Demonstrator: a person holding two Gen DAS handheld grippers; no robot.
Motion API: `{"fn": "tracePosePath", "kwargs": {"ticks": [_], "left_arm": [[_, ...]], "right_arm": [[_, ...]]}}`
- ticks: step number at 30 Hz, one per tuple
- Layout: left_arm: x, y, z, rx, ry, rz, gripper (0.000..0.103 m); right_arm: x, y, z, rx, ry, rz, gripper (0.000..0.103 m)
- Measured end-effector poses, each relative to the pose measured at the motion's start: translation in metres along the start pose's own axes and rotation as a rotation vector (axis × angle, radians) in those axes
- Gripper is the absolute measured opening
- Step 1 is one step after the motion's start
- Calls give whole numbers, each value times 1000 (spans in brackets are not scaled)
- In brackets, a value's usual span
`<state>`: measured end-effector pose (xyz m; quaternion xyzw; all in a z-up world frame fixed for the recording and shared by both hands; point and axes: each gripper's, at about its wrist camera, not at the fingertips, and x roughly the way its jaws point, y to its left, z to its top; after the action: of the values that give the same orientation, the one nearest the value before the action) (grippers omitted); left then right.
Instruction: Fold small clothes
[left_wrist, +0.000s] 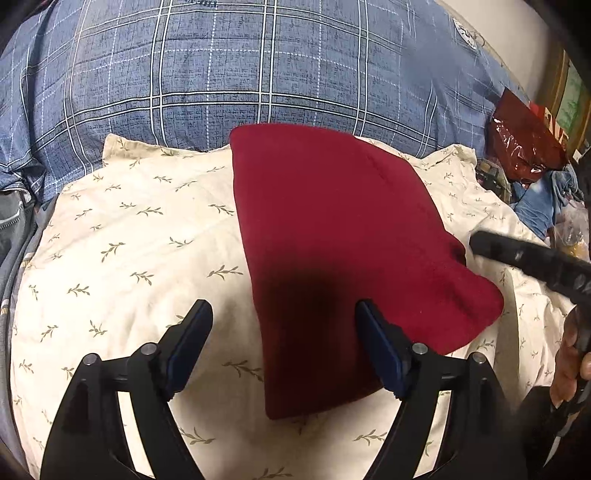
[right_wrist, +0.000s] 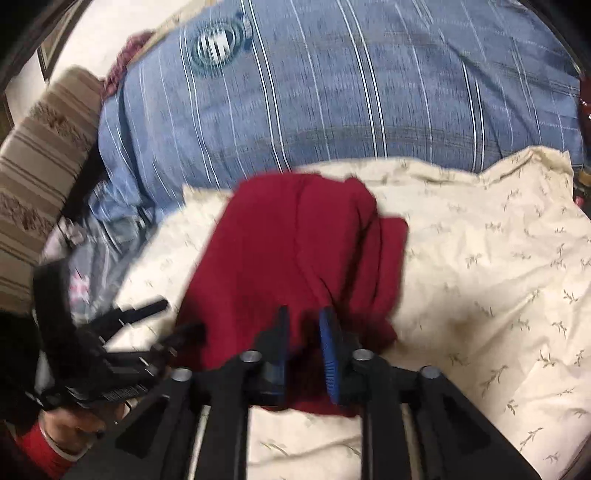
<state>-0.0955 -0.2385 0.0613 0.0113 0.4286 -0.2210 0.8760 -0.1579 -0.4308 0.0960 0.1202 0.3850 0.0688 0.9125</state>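
A dark red garment lies folded into a rough rectangle on a cream pillow printed with leaf sprigs. My left gripper hovers over the garment's near left edge, jaws wide open and pinching nothing. In the right wrist view the red garment looks bunched, with a fold ridge down its middle. My right gripper is at its near edge with a narrow gap between the pads, and cloth shows beneath them, unpinched. One right gripper finger reaches in beside the garment's right edge. The left gripper shows at the lower left.
A blue plaid duvet bulges behind the pillow. A shiny red bag and blue clothing lie at the far right. A beige striped cushion stands to the left. A hand grips the right tool.
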Motion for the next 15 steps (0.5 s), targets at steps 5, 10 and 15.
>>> {"fn": "tracePosePath", "kwargs": {"ticks": [5,10,15], "left_arm": [[3,8,4,-29,-13,-15,83],[6,9,6,-27,-12,-24,84],[4,10,10,-47,-19,-33,83]], "right_arm": [[19,4,13,-14,-7,-15,51],[43,-13,8,40,36,-78,51],[49,-21,3,43,58,-9,25]]}}
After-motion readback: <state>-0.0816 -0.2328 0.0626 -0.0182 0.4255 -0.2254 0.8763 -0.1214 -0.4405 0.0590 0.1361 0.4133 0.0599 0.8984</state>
